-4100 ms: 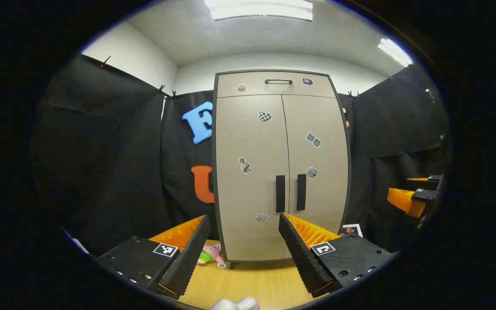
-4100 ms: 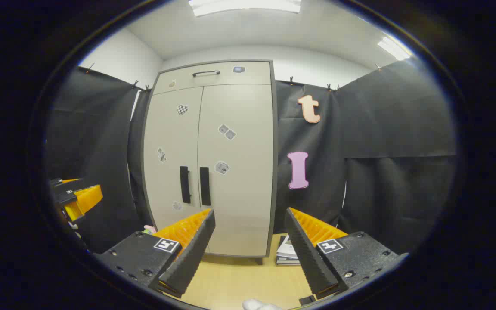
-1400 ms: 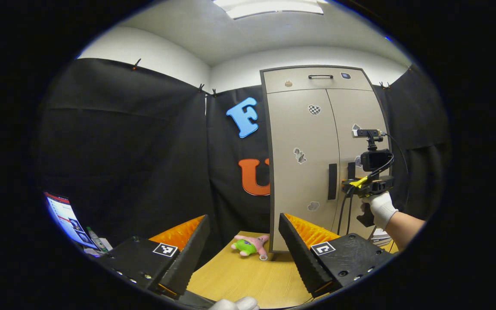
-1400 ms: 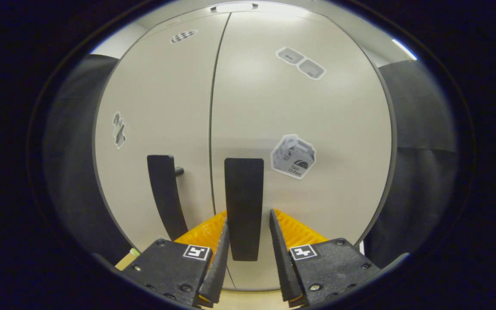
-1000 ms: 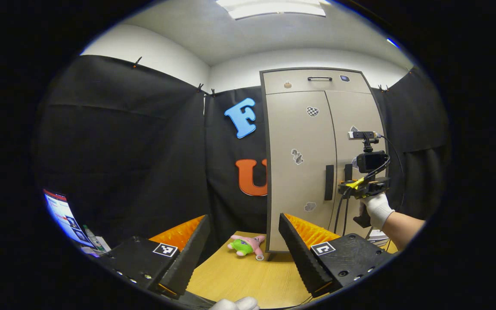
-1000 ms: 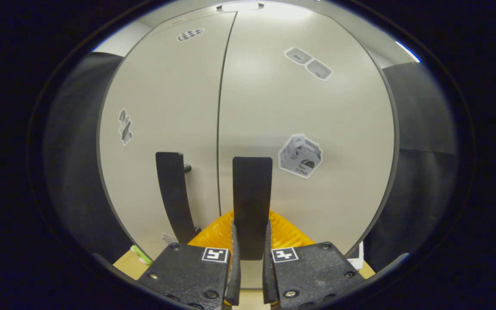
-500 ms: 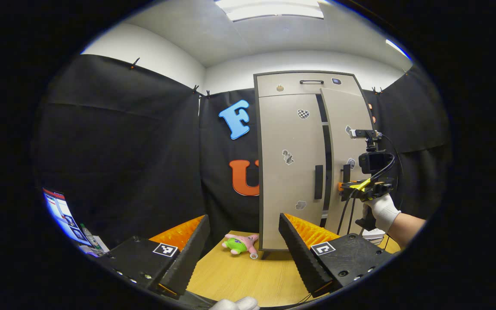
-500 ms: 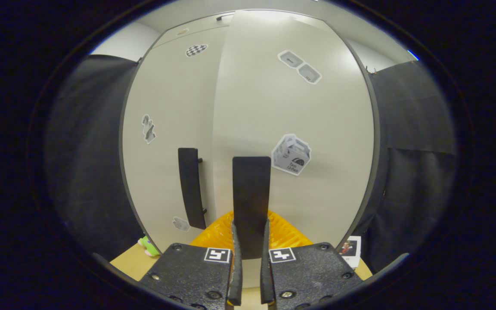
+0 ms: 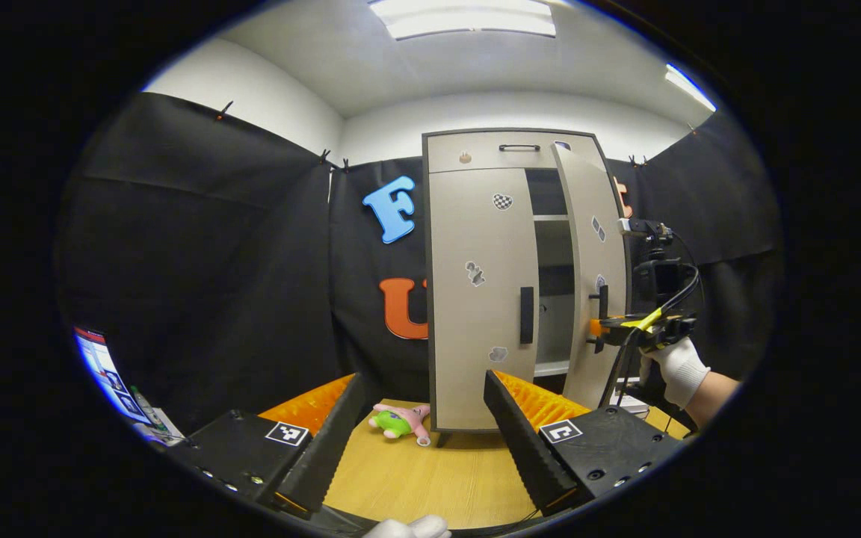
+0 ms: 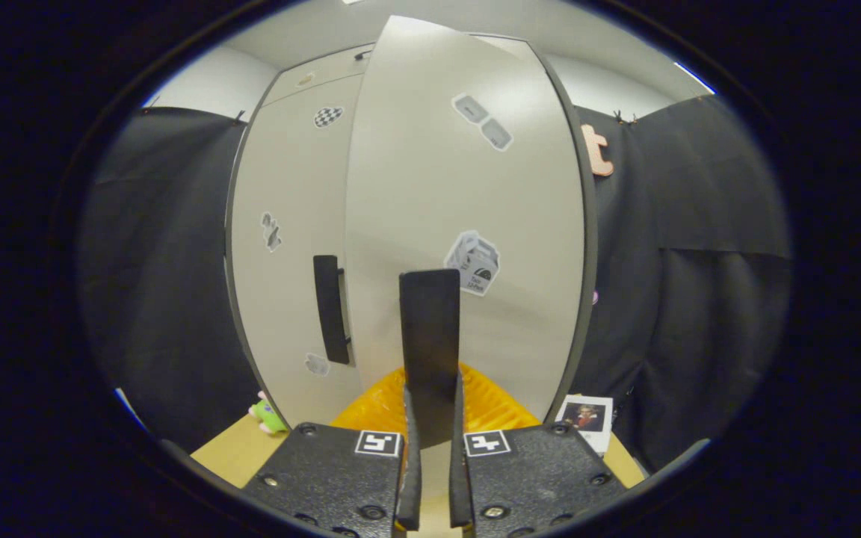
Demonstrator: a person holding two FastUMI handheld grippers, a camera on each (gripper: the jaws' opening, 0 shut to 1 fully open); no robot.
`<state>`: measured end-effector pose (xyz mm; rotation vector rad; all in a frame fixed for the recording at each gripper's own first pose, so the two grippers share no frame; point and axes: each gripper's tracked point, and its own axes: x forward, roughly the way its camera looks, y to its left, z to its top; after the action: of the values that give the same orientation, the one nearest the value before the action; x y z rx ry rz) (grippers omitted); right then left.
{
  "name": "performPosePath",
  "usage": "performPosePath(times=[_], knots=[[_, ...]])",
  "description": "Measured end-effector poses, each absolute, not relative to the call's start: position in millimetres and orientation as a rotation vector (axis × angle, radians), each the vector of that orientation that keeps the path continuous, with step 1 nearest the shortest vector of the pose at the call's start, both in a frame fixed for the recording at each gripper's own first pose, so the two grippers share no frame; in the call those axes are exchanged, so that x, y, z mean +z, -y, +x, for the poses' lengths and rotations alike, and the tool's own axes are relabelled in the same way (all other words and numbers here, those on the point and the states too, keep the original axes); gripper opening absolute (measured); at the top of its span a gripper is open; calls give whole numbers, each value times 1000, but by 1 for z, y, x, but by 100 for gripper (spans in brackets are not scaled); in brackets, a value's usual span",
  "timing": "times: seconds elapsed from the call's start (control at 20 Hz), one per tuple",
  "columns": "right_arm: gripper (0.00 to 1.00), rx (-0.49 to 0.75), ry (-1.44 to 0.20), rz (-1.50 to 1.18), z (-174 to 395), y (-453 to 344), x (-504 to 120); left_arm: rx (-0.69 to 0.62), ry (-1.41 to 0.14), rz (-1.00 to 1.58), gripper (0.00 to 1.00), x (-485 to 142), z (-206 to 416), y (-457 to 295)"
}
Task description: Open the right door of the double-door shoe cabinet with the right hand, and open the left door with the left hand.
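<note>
Right gripper (image 10: 430, 441): fingers nearly closed, clamped from both sides on the right handle (image 10: 430, 351), low on the bar; the pinch gives a firm hold for pulling. Seen from the left gripper view, right gripper (image 9: 601, 329) sits at the door's free edge, held by a gloved hand (image 9: 679, 371).
Right door (image 10: 468, 224): partly swung out from the cabinet (image 9: 475, 157), hinged at its right side; a dark gap shows between the doors, with a shelf (image 9: 551, 218) inside. Judged about halfway through its swing, so this half of the task is under way, not done.
Grip point: at the handle, far from the hinge, which I judge gives the most leverage for the least pull.
Left gripper (image 9: 423, 433): fingers spread wide, holding nothing, well back from the cabinet and low over the floor (image 9: 430, 478). Likely waiting its turn, out of the way.
Left door (image 9: 475, 284): flush with the cabinet, shut; left handle (image 9: 526, 315) upright near its right edge, untouched.
Left handle from the right gripper view: (image 10: 330, 308), just left of the opening door's edge.
Next call: right pull should follow the door's arc rather than a straight line, or the pinch may slip off the bar; then the left gripper needs to close in on the left handle.
Nearby: plush toy (image 9: 398, 421) on the floor by the cabinet's left foot; booklet (image 10: 584, 415) at its right foot, near the door's swing but low. Neither seems to block it.
Drawer (image 9: 498, 149): above the doors, shut, no part of the task.
</note>
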<state>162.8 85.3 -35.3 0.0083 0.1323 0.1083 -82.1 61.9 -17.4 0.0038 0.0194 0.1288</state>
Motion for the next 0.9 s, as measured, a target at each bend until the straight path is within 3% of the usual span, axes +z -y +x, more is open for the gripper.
performPosePath(times=[0.45,0.9], knots=[[16,25,-125,19,119,-24,-38,40,-19,-17,96,-21,-77,-33],[4,-76,-111,0,102,52,-40,-60,-23,-39,96,-22,-64,16]])
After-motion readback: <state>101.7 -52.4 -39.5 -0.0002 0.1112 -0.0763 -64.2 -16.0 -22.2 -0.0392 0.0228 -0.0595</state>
